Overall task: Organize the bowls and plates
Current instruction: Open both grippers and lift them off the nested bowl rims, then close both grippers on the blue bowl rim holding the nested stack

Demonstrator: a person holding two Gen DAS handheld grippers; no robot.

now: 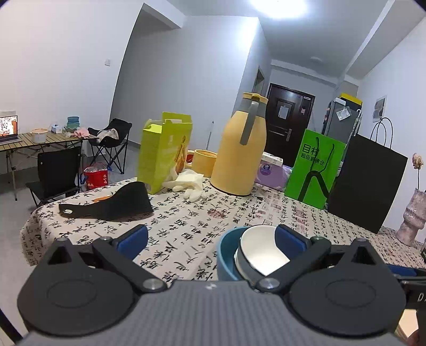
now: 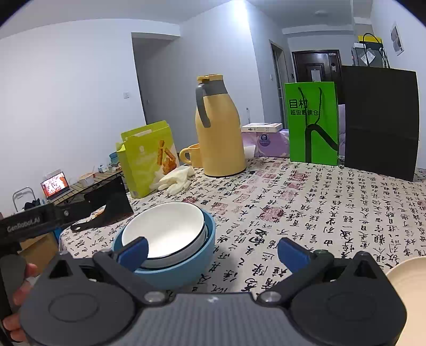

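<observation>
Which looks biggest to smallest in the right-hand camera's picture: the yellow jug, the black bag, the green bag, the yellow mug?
1. black bag
2. yellow jug
3. green bag, close to the jug
4. yellow mug, partly hidden

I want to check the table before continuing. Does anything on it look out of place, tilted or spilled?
Nothing is spilled or broken. The white ceramic bowl sits slightly tilted inside the blue bowl, not nested level. A pair of pale rubber gloves lies crumpled on the calligraphy-print tablecloth beside the upright yellow thermos jug.

Cool ceiling-light glare [image 1: 279, 6], sharp frames, bowed fisheye edges
</observation>
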